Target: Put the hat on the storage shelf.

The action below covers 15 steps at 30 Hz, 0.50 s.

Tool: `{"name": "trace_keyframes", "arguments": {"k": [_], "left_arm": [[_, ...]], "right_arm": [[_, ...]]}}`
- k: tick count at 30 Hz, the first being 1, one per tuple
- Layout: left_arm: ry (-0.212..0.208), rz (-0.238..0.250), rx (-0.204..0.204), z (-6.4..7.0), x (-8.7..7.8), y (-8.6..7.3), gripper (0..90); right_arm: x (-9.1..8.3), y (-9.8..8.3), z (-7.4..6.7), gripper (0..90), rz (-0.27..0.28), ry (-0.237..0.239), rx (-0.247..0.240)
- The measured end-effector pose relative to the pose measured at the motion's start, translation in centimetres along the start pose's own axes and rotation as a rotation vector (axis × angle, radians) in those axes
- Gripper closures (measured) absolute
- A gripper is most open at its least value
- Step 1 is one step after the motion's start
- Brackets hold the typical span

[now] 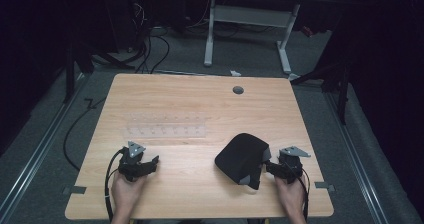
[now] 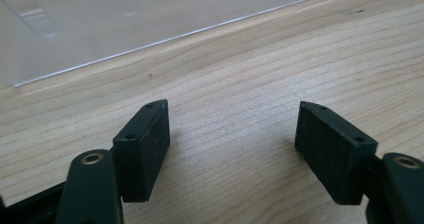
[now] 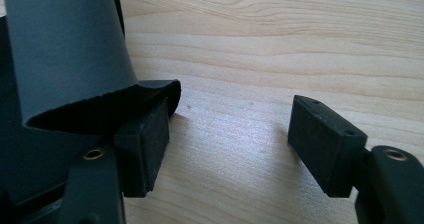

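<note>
On the tabletop [image 1: 200, 179], both tools rest spread wide — the right tool [image 3: 230, 134] beside the black cap [image 1: 242, 159], ready to pinch it — the left tool [image 2: 232, 139] waiting.

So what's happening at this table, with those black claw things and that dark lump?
A person sits at a wooden table with a two-jaw gripper in each hand. The right gripper rests right beside a black cap, jaws open, with nothing clamped between them. The left gripper sits open over bare wood, holding nothing. Beyond it lies a clear plastic rack, untouched. The cap looks like the thing about to be handled, but no grip has been made yet.
</note>
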State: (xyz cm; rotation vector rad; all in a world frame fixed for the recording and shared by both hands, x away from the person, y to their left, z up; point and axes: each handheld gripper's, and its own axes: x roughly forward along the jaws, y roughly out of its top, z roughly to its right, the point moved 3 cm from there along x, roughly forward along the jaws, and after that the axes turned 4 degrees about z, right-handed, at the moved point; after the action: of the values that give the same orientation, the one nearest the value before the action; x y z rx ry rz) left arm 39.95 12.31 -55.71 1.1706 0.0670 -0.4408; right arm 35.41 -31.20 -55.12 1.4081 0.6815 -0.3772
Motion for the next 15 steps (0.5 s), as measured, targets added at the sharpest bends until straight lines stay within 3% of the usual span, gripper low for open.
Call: {"name": "trace_keyframes", "arguments": {"k": [11,15], "left_arm": [[-0.001,-0.001,0.0,0.02,0.0,-0.01,30.2],[-0.001,-0.002,0.001,0.01,-0.01,-0.01,30.2]], "right_arm": [[-0.12,-0.01,0.21,37.8,0.003,0.0,0.013],[-0.42,-0.08,0.52,38.1,0.0,0.021,0.037]]}}
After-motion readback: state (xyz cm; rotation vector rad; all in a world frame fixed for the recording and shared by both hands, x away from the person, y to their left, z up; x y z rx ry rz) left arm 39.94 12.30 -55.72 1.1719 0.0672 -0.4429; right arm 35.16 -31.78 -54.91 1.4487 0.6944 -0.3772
